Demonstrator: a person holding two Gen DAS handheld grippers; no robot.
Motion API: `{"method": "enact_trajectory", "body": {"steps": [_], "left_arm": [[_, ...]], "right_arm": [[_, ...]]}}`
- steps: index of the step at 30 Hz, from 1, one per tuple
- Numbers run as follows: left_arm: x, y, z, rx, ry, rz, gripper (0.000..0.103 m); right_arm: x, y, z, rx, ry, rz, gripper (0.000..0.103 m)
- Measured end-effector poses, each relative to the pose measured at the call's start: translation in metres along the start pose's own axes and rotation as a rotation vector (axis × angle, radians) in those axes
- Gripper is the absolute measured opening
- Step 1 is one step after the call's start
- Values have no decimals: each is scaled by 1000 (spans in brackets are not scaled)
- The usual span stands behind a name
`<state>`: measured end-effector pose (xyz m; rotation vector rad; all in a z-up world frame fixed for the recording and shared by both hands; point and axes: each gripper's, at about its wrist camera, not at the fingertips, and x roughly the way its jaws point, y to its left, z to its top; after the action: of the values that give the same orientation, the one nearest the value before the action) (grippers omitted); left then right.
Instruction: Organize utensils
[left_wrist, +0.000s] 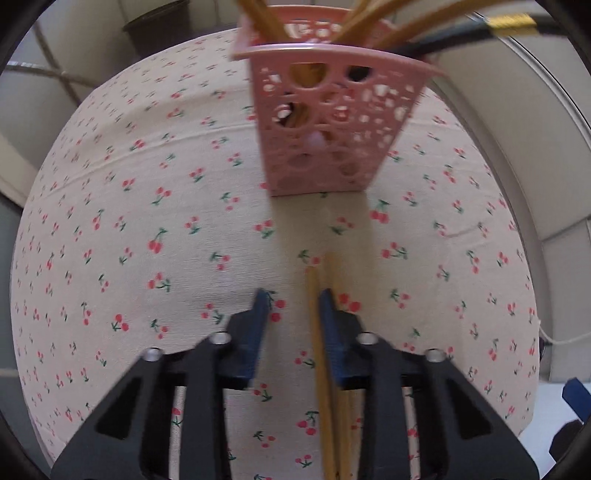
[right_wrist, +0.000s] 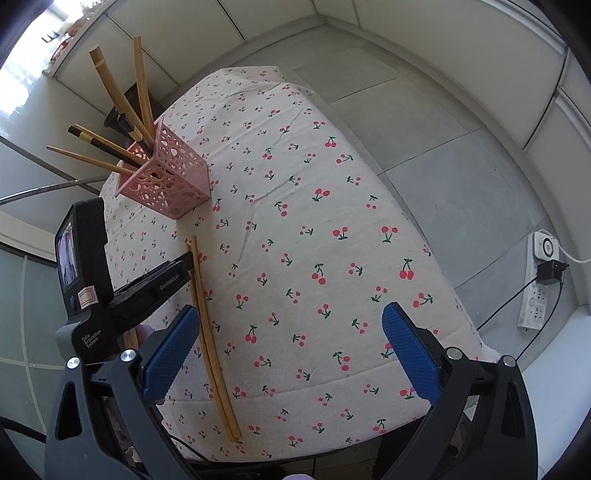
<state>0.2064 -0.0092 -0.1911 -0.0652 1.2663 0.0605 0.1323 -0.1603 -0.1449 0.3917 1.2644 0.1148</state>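
Observation:
A pink perforated utensil basket (left_wrist: 325, 122) stands on the cherry-print tablecloth and holds several wooden and black chopsticks; it also shows in the right wrist view (right_wrist: 168, 173). A pair of wooden chopsticks (right_wrist: 210, 332) lies on the cloth in front of it. My left gripper (left_wrist: 293, 301) is open and low over the cloth, with the pair (left_wrist: 319, 350) lying between its fingers, close to the right one. My right gripper (right_wrist: 288, 325) is wide open and empty, above the table's near edge, to the right of the pair.
The small table with the cherry-print cloth (right_wrist: 314, 206) stands on a grey tiled floor. A white power strip (right_wrist: 535, 280) with a cable lies on the floor at the right. A dark bin (left_wrist: 159, 26) stands beyond the table's far edge.

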Motion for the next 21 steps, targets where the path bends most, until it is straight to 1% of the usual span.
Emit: {"method": "enact_trajectory", "body": {"steps": [2,5,9,14,15,17,21], "left_arm": [[1,-4,0,23,-6,-4,6],[0,9,-4,-9,0,-57,4],[-15,24,-10,-12,-51,-31,4],[-57,47,-20,-50,-166,16,4],[-68,60,-23,-62,-193,26,4],[-90,71,-28,-93,-248,52,4],[-134,108,-44,-133,-355,103,4]], "right_arm": [[3,0,1,4,7,-5,96],[7,3,2,-1,14,-5,96],[17,17,3,-19,26,-10,96],[43,47,6,-61,48,-22,96],[50,56,7,-80,47,-31,96],[62,72,9,-122,32,-60,96],[82,102,9,-221,-2,-126,96]]}}
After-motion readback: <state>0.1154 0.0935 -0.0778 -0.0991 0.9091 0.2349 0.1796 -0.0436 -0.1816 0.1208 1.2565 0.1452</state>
